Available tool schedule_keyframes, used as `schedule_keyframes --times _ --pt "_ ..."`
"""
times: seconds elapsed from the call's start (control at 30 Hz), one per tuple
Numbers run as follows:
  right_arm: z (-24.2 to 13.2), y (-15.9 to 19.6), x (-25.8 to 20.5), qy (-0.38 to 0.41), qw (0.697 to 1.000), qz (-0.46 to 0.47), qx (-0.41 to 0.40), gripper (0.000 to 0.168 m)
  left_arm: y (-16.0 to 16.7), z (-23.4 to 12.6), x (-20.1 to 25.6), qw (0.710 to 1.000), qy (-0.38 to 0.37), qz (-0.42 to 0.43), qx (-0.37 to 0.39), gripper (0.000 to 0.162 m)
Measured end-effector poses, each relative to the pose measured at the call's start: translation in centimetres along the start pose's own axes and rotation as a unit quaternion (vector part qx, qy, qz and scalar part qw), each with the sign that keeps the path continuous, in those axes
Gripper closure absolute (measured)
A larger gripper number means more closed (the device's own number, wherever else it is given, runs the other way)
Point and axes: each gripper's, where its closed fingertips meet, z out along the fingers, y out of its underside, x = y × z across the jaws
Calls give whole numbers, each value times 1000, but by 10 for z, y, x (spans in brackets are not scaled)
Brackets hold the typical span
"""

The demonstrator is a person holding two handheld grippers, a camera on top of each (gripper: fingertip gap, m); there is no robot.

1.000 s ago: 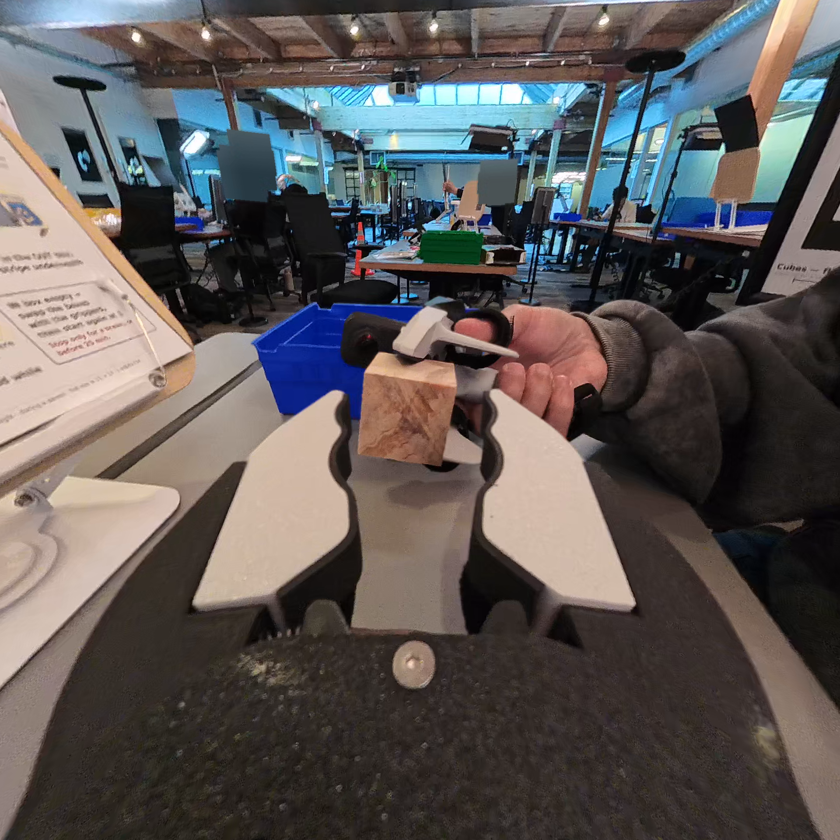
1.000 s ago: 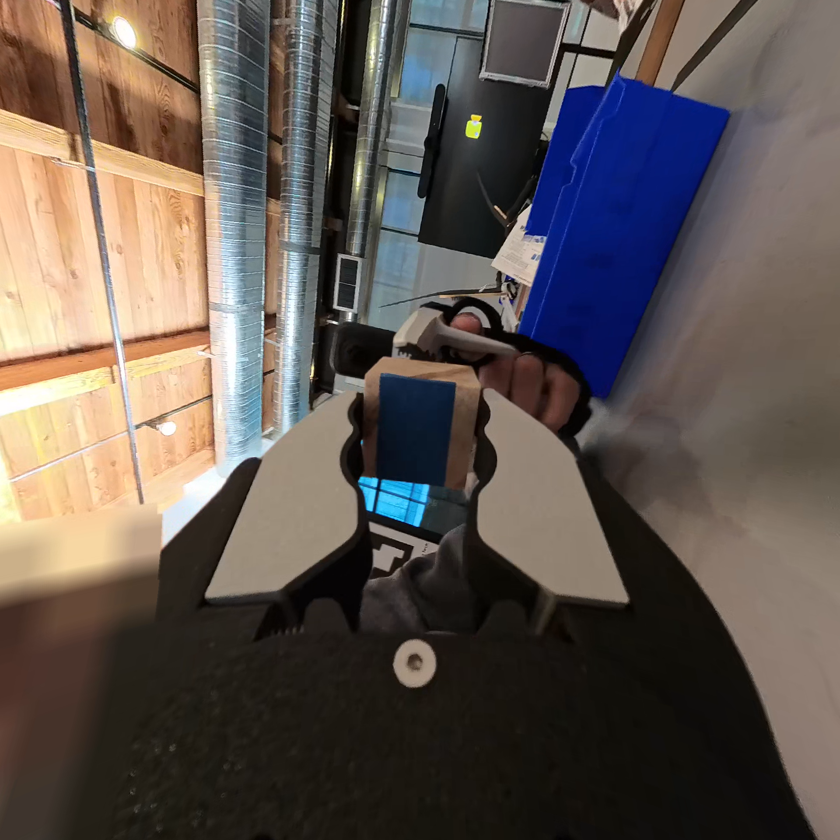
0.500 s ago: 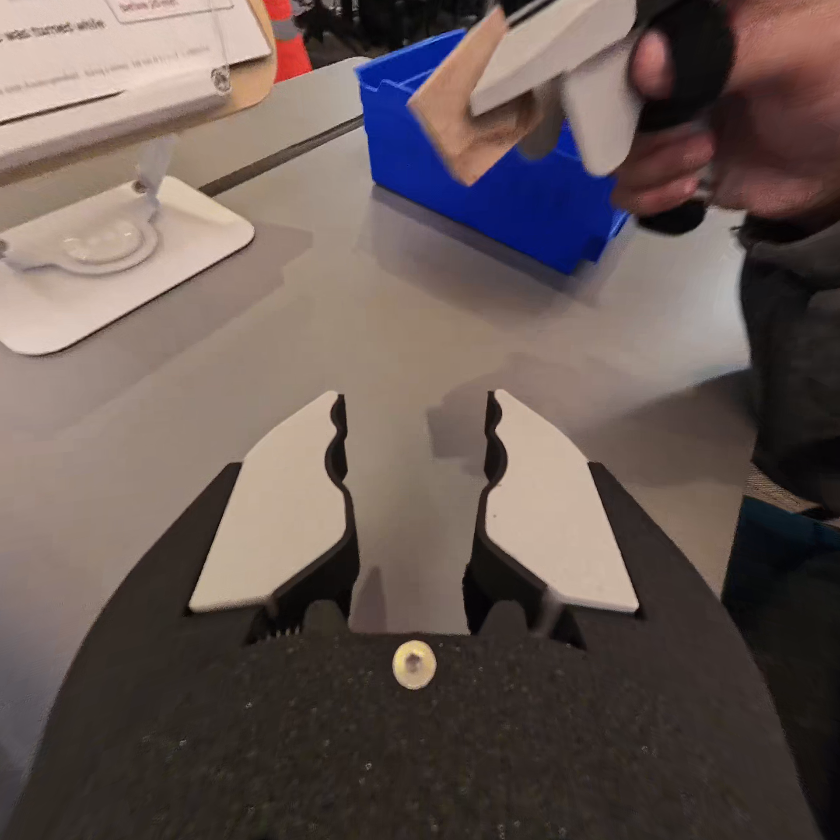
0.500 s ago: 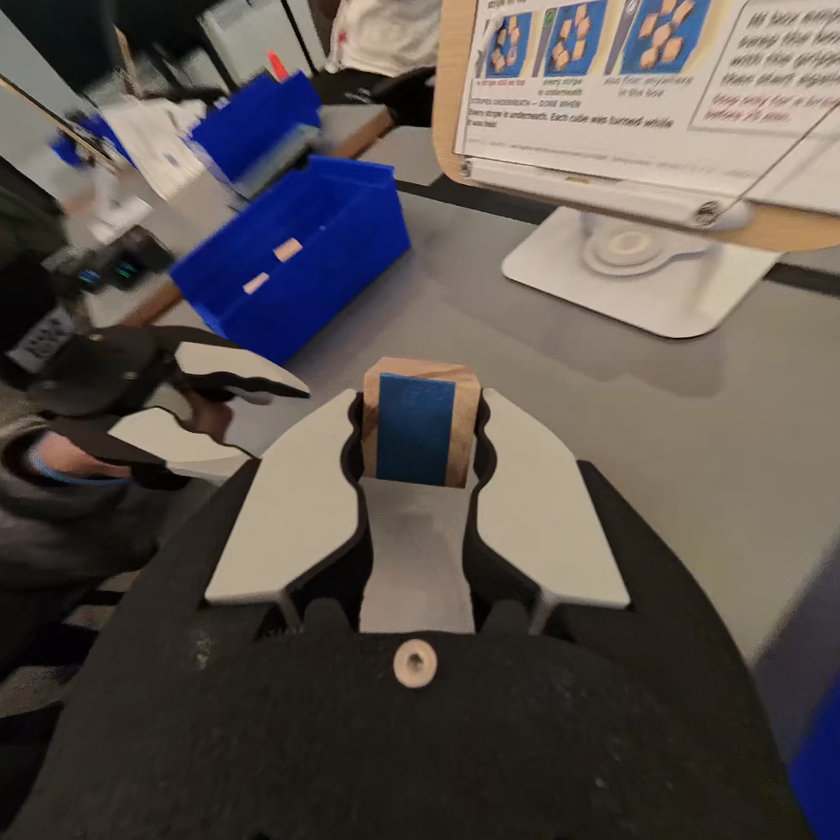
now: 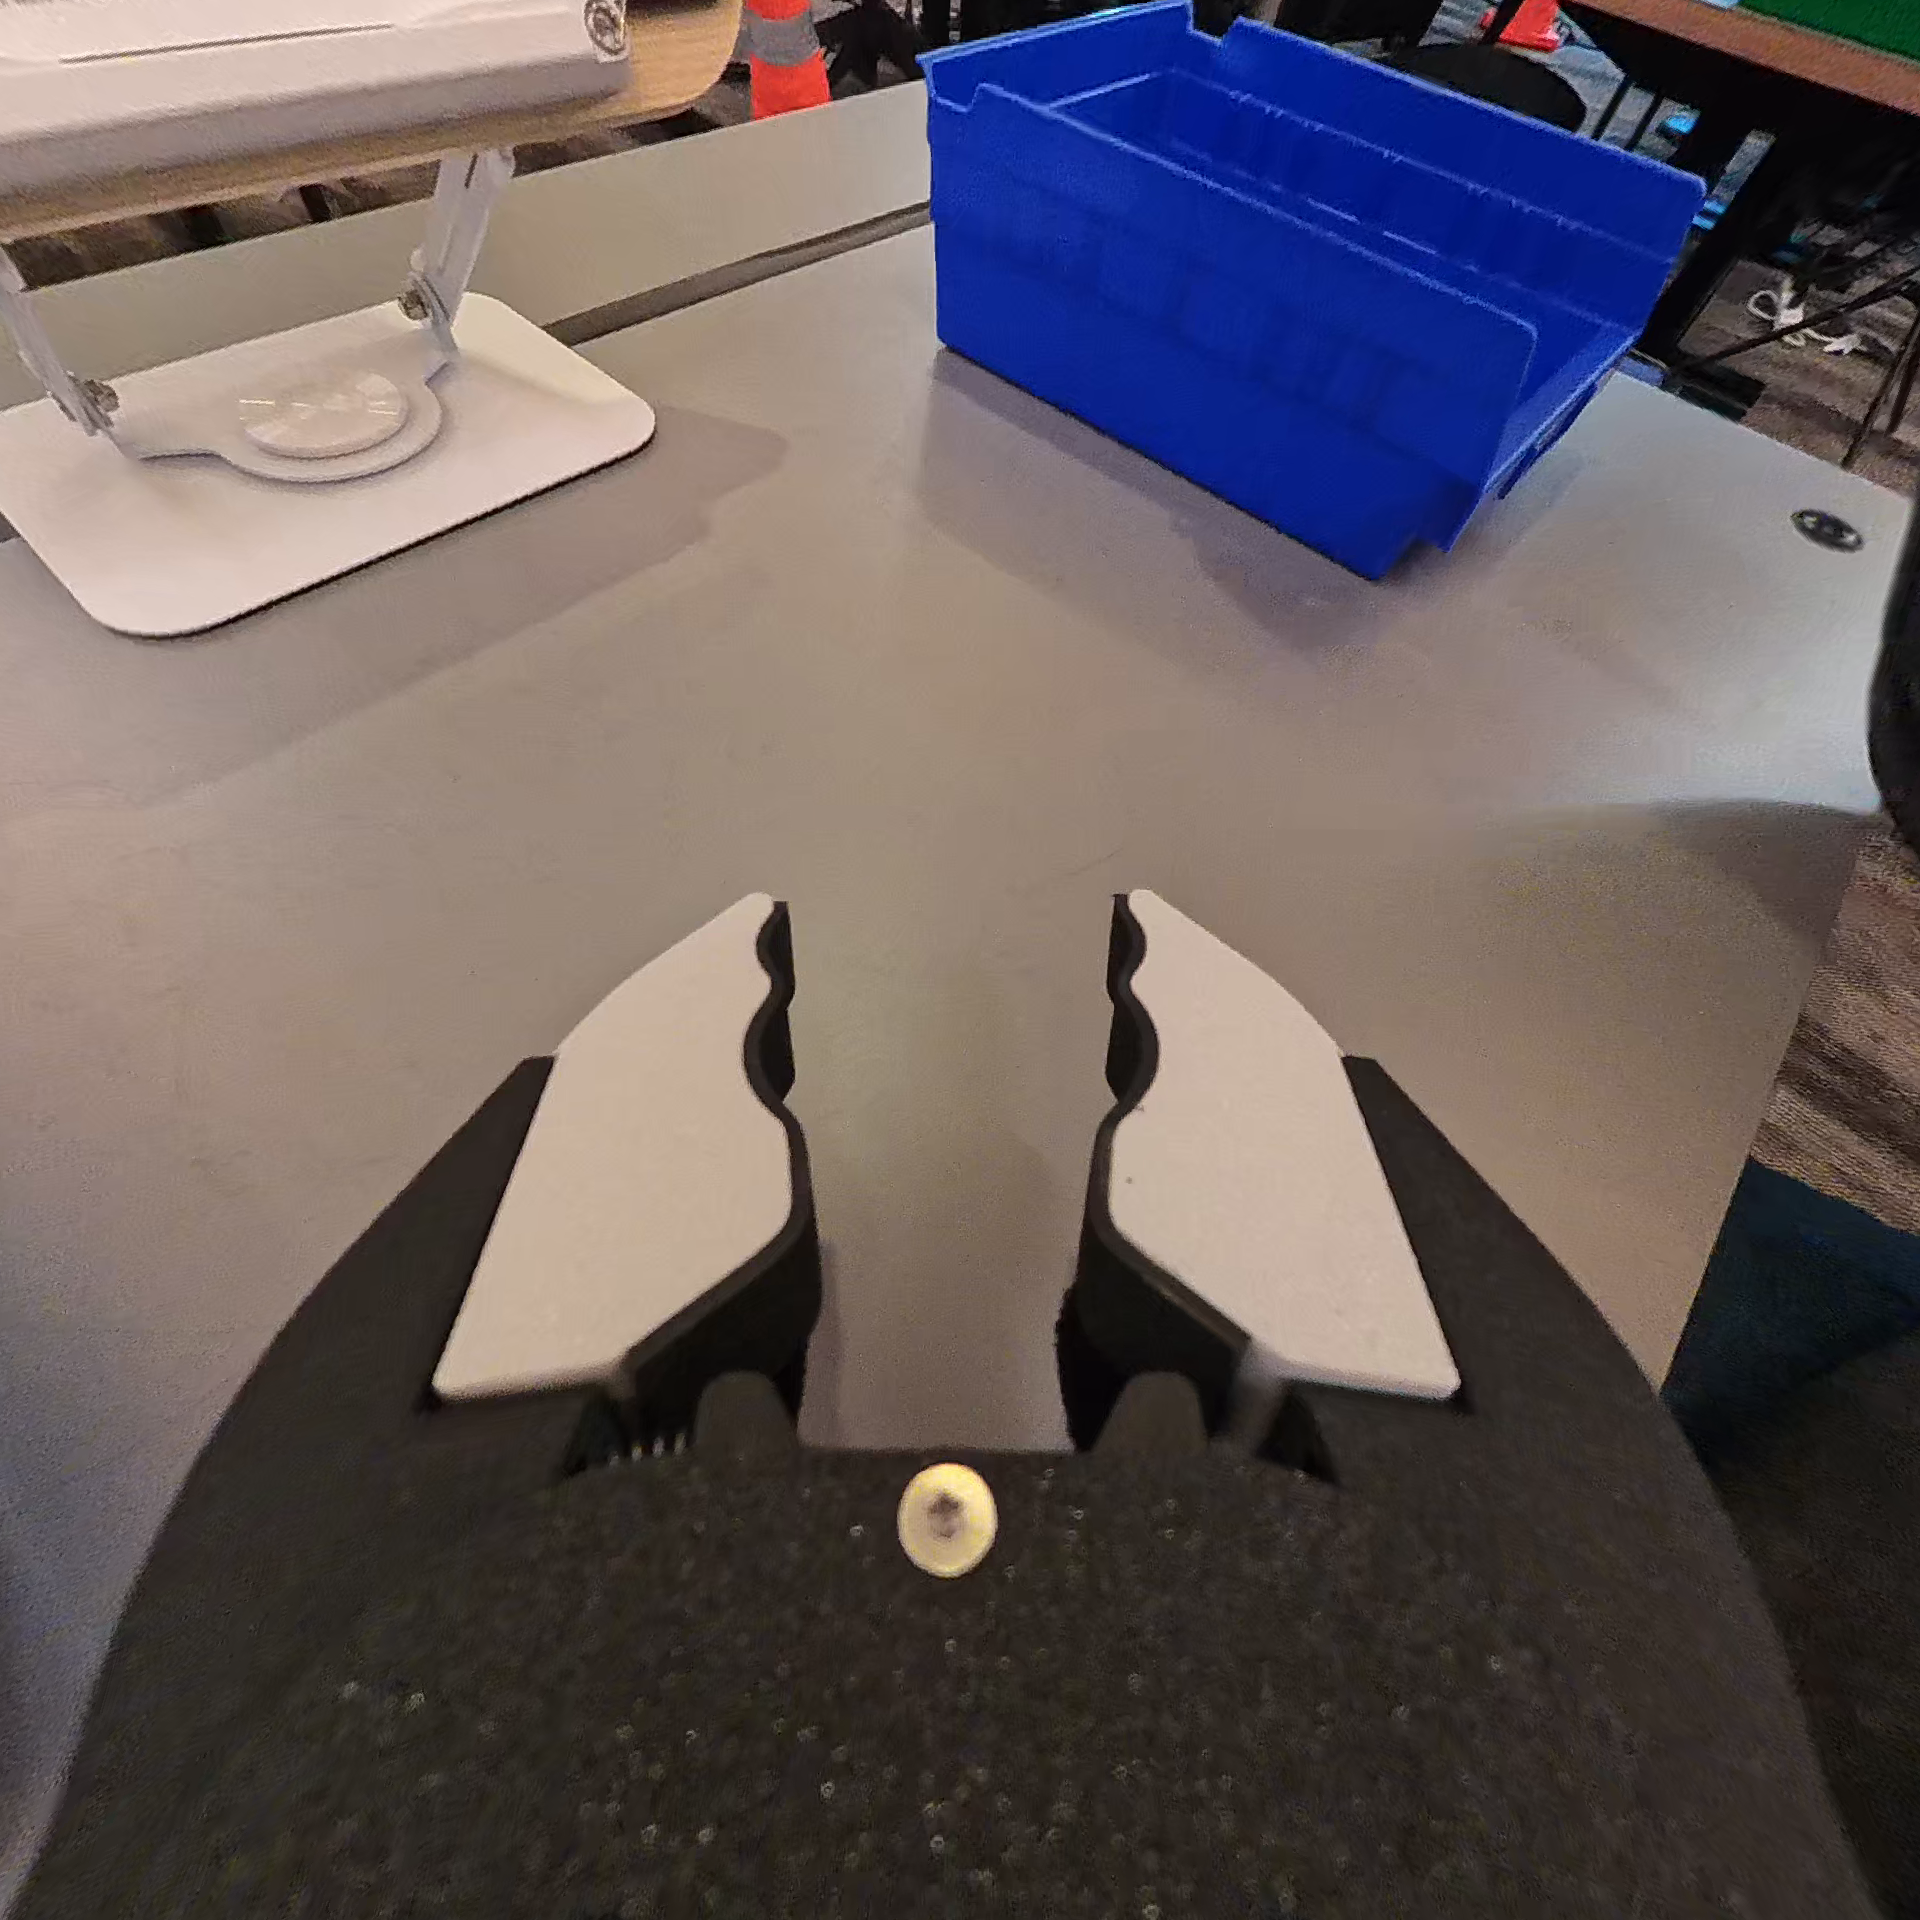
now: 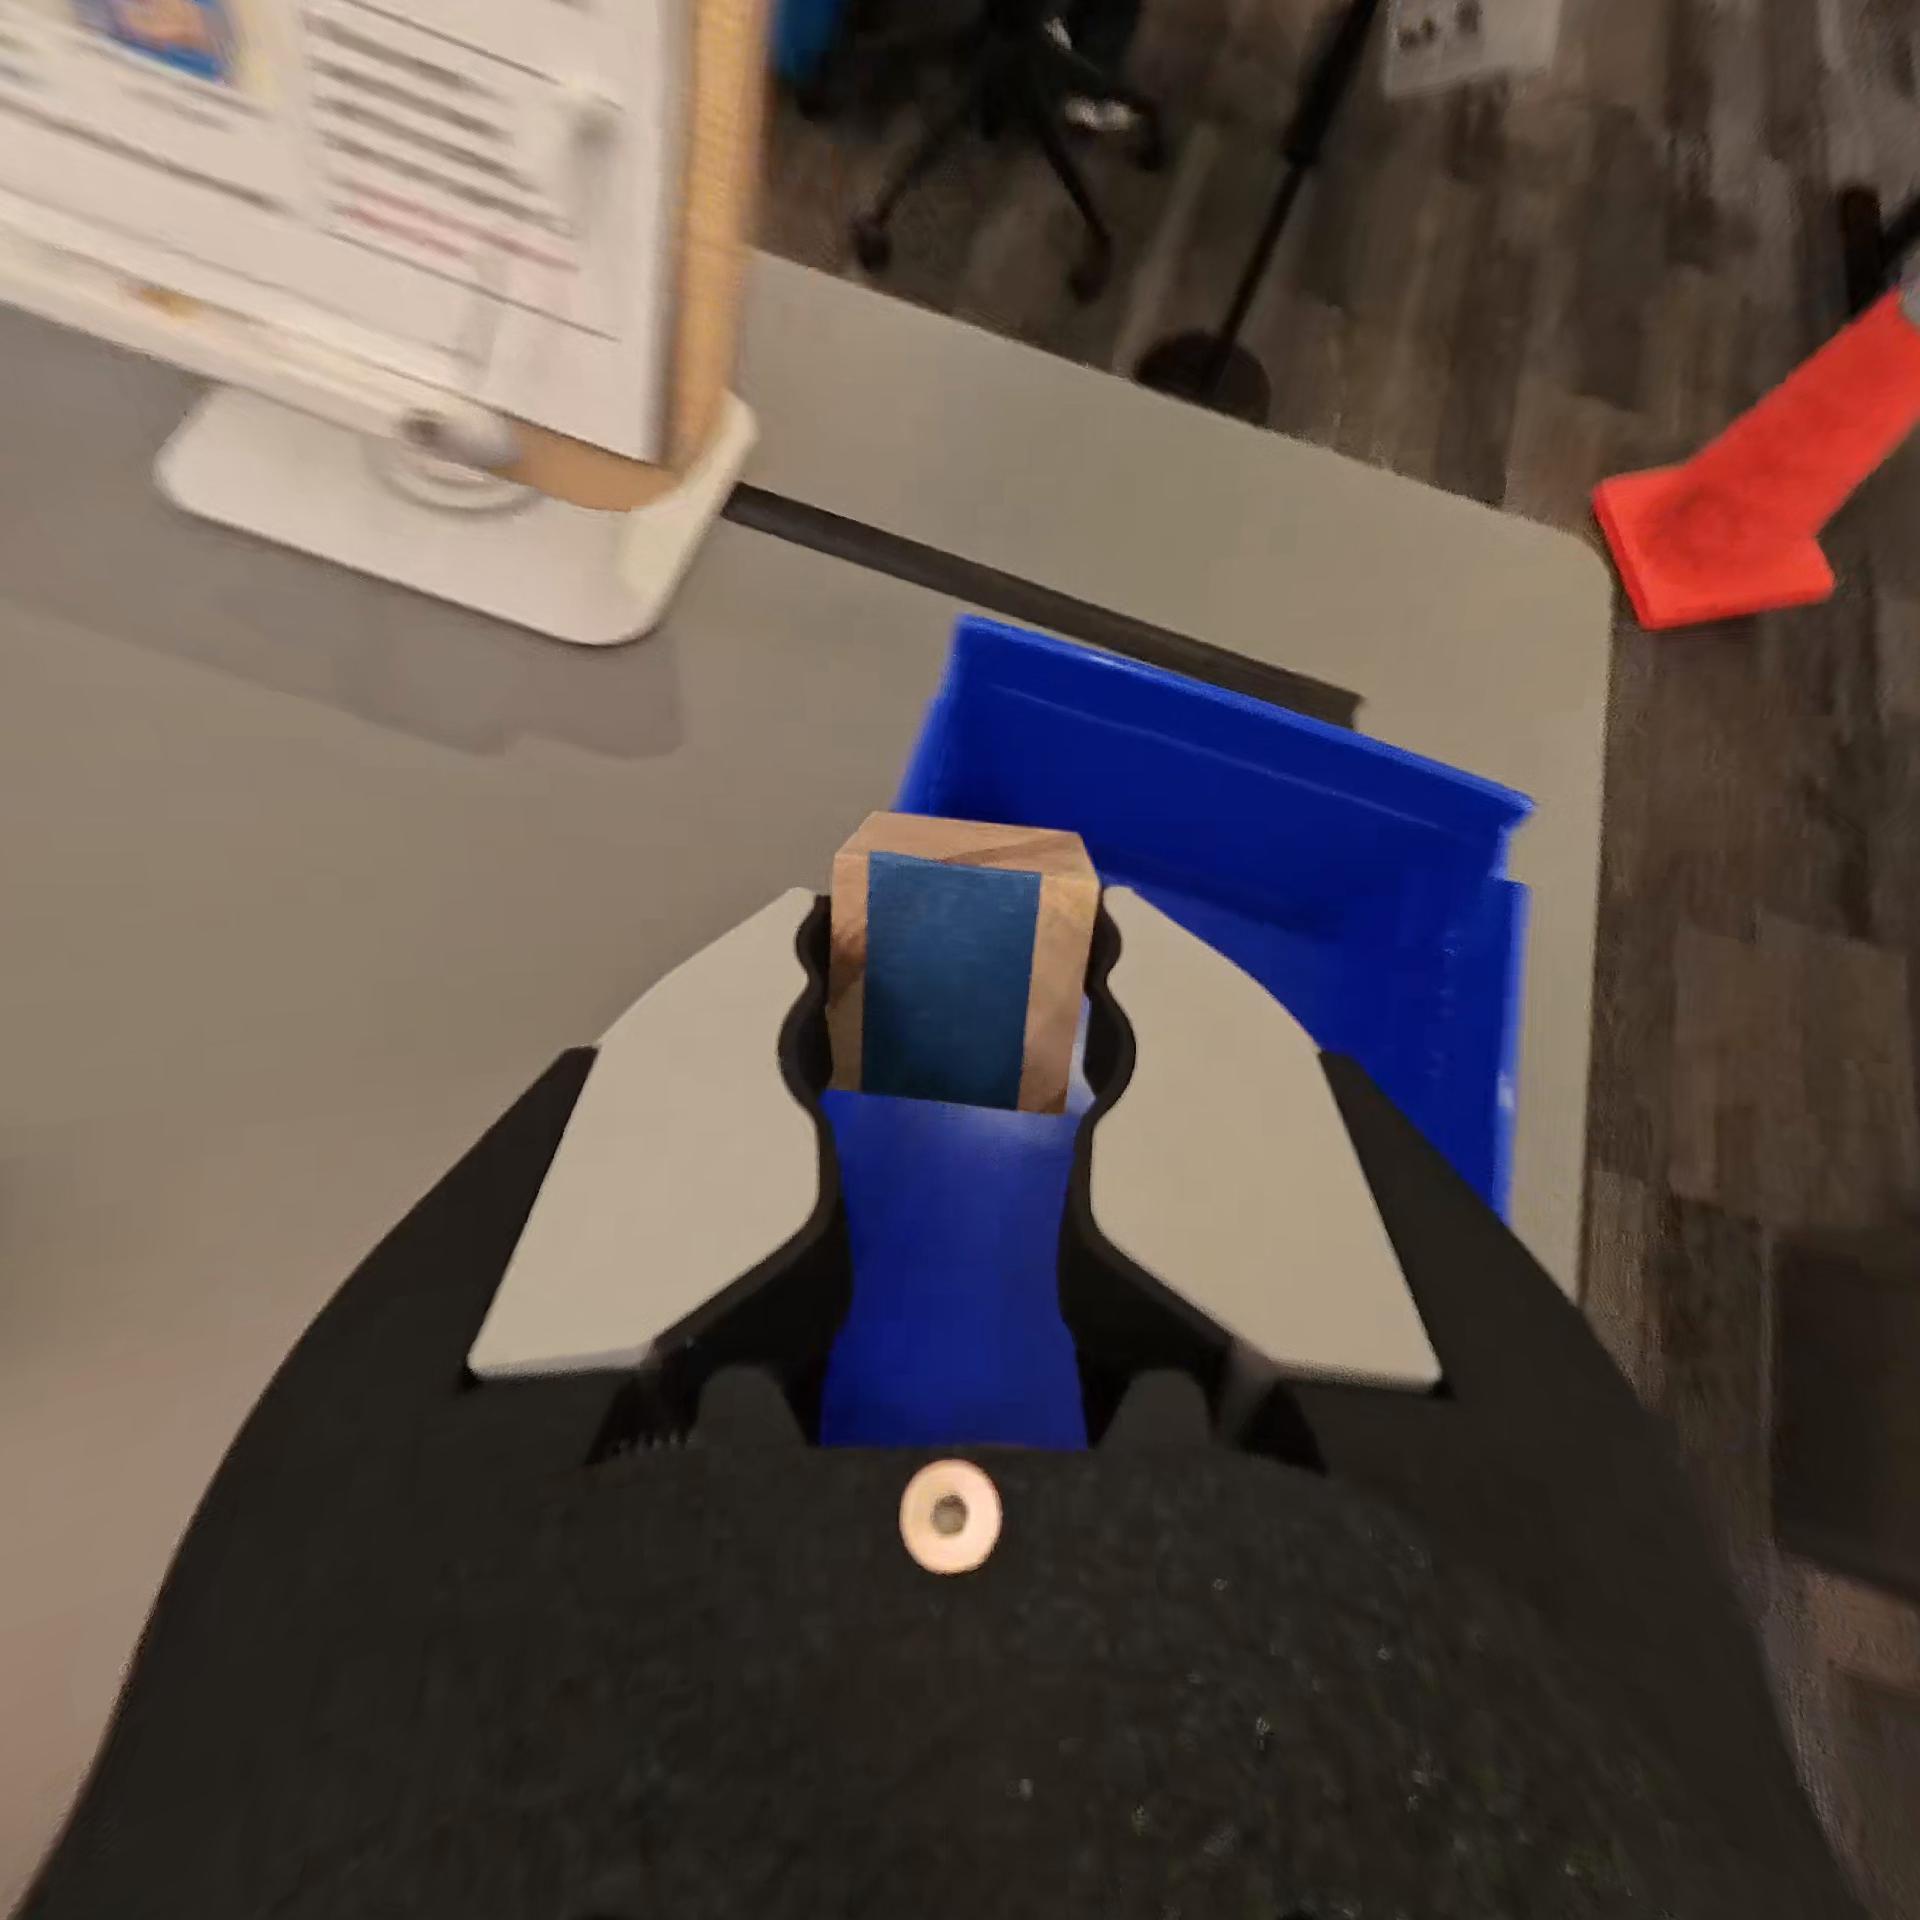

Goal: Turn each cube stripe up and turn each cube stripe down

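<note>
Between the fingers of the right gripper (image 6: 956, 909) a wooden cube (image 6: 961, 977) is sitting clamped, its blue stripe (image 6: 951, 982) facing the camera and running lengthwise along the fingers. Both jaws are pressing against the cube's bare wood sides, and the cube is hanging in the air above the near end of a blue bin (image 6: 1299, 862), whose floor is showing through the gap behind the cube. What the bin is holding cannot be told from this blurred view. Farther out, the bin is resting on a grey table (image 6: 364, 831), near its right edge, and a white stand (image 6: 623, 561) carrying a wood-backed instruction board (image 6: 416, 187) is standing at the far left. A red cone base (image 6: 1756, 509) is lying on the floor beyond the table's corner.

Over on the left wrist view, the left gripper (image 5: 945, 909) is hovering over bare table with its jaws spread apart and nothing between them. The same bin (image 5: 1247, 312) is sitting at the far right there, with the stand (image 5: 312, 457) at the far left.
</note>
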Motion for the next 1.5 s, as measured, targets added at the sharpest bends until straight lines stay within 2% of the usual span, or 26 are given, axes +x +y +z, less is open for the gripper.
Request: schedule_keyframes --times 0.2,0.43,0.7,1.03,1.1,1.23,1.37,1.43,1.5 --pt "73 30 79 32 991 44 -121 122 -12 -1 2 999 -30 33 13 105" --pt "130 73 96 29 976 77 -203 121 -10 0 7 998 -30 50 7 105" --pt "147 111 100 34 959 98 -264 121 -5 2 9 999 -13 39 1 104" --pt "150 122 102 42 958 107 -265 121 4 11 14 999 -5 40 -21 101" --pt "146 117 105 50 962 98 -250 108 6 11 14 999 -6 39 -25 99" --pt "116 77 102 46 979 88 -179 107 4 7 11 1000 -12 13 -17 99" --pt "43 -1 64 11 998 66 13 108 0 0 -1 999 -48 8 4 96" --pt "-3 -29 25 -17 992 40 115 108 -2 -4 -6 998 -67 -1 14 96" --pt "-41 -39 -22 -55 980 18 192 108 -4 -9 -10 996 -79 -11 29 97"
